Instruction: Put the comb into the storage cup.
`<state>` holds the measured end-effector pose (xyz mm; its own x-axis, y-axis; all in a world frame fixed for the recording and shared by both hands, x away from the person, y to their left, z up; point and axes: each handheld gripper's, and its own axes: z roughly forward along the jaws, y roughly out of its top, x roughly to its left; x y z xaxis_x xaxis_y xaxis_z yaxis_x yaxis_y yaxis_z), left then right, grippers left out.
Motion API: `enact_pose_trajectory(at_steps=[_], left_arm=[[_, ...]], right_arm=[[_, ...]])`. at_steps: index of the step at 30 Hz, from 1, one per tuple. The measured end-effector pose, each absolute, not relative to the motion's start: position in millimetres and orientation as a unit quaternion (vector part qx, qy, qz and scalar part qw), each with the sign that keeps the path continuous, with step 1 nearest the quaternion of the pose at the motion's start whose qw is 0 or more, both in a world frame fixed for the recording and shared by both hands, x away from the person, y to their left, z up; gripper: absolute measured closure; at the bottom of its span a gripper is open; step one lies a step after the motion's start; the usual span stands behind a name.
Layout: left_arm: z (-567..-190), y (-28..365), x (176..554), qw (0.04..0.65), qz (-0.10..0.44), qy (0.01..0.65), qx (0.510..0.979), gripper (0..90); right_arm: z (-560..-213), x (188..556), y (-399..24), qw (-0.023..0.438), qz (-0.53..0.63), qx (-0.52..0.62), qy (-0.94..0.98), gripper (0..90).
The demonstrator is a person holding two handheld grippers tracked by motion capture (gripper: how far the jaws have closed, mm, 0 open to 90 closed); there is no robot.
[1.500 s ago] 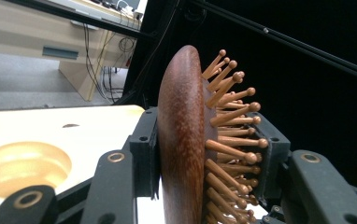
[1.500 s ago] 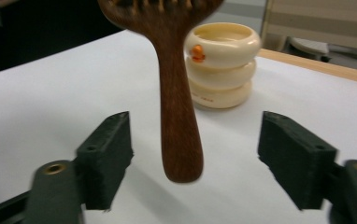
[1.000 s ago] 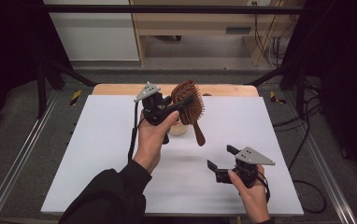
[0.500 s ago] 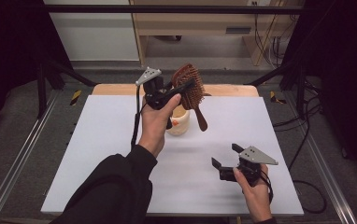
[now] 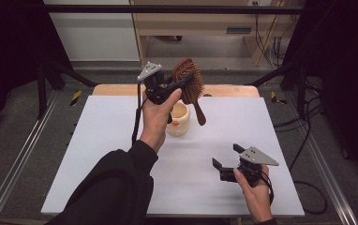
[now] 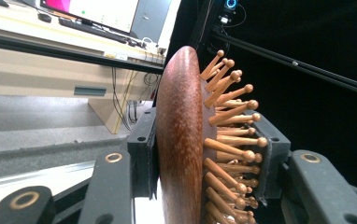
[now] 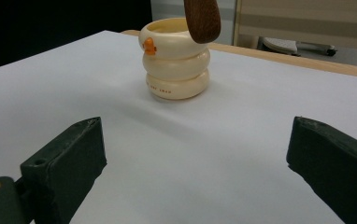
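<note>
your left gripper (image 5: pixel 182 84) is clamped on the wooden hairbrush (image 5: pixel 190 84) head, held up over the table's (image 5: pixel 97 140) far edge, handle hanging just above the cream cup (image 5: pixel 178 119). your right gripper (image 5: pixel 226 161) rests near the front edge, jaws apart, open white surface between it and the cup.

My right gripper (image 7: pixel 200 154) sits low over the white table (image 7: pixel 242 154), jaws spread wide with nothing between them. Ahead is a cream ringed cup (image 7: pixel 175 60) with an orange mark; a brown wooden handle tip (image 7: pixel 202 21) hangs over its rim.
</note>
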<state>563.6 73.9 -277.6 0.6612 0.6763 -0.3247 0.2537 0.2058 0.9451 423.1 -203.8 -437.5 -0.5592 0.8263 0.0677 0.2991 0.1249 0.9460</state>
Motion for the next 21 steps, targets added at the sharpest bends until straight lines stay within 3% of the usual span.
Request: enact_pose_trajectory(at_steps=[21], left_arm=[[-277.2,87.6,575.3,0.683,0.185,0.390,0.589,52.0]], right_arm=[[-437.6,422.8,-204.9,0.248,0.532,0.399,0.704,4.5]])
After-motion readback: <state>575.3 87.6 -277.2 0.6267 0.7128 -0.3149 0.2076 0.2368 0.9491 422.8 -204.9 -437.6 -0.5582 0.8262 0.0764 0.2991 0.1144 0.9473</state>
